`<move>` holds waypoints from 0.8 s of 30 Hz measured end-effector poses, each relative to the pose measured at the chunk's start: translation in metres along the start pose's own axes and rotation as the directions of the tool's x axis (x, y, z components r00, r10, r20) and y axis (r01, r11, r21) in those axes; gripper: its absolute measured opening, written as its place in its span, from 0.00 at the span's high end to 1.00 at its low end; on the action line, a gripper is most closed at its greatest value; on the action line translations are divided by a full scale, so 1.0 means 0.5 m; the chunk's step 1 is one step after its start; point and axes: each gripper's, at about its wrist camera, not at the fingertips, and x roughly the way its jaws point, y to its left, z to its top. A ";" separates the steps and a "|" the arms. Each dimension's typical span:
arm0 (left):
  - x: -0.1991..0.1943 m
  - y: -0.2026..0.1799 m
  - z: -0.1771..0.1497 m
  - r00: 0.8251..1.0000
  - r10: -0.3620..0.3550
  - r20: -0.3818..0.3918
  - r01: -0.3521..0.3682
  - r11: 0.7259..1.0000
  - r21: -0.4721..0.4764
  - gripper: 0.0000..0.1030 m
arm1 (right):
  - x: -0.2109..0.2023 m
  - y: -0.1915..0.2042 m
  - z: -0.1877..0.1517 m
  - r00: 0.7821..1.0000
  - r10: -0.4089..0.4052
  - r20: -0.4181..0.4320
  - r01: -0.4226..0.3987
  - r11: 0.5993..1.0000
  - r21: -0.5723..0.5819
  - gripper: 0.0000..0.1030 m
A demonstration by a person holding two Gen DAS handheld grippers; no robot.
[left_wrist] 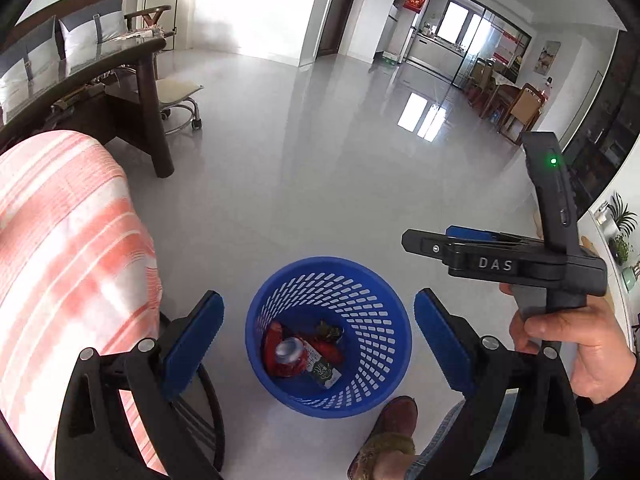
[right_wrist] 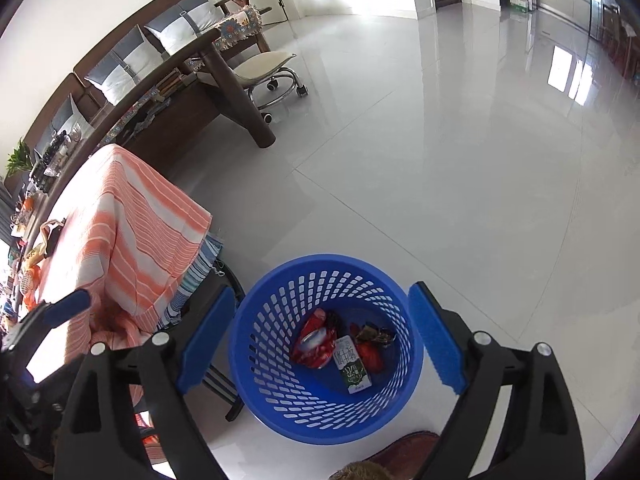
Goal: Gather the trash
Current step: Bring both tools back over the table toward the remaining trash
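A blue perforated waste basket (left_wrist: 352, 292) stands on the grey floor; it also shows in the right wrist view (right_wrist: 280, 312). Inside lie a crushed red can (left_wrist: 289, 354), a green-and-white carton (right_wrist: 352, 364), and red and dark wrappers (right_wrist: 370, 350). My left gripper (left_wrist: 318, 334) is open and empty above the basket. My right gripper (right_wrist: 320, 338) is open and empty above the basket too. In the left wrist view the right gripper's body (left_wrist: 500, 258) is seen from the side, held in a hand; its jaws cannot be made out there.
A table under an orange-and-white striped cloth (right_wrist: 132, 232) stands left of the basket. A dark wooden desk (left_wrist: 132, 84) and a rolling stool (right_wrist: 268, 68) are behind it. A slippered foot (left_wrist: 394, 420) is beside the basket. Glossy floor stretches ahead and right.
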 end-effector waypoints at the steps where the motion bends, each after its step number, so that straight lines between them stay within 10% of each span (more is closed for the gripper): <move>1: -0.024 0.009 -0.007 1.000 0.009 0.010 -0.009 1.000 0.001 0.08 | -0.004 0.015 -0.002 1.000 -0.021 0.015 0.021 0.999 -0.026 0.16; 7: -0.161 0.096 -0.091 0.992 0.123 0.043 -0.122 0.992 -0.009 0.05 | -0.039 0.148 -0.036 0.985 -0.092 0.149 0.127 0.962 -0.244 0.12; 14: -0.298 0.280 -0.215 0.959 0.284 0.005 -0.281 0.950 -0.137 0.05 | -0.083 0.345 -0.121 0.974 0.045 0.223 0.051 0.913 -0.404 0.08; 24: -0.409 0.532 -0.321 0.883 0.464 -0.073 -0.467 0.854 -0.229 0.05 | -0.015 0.692 -0.190 0.983 0.183 0.031 -0.135 0.821 -0.554 0.07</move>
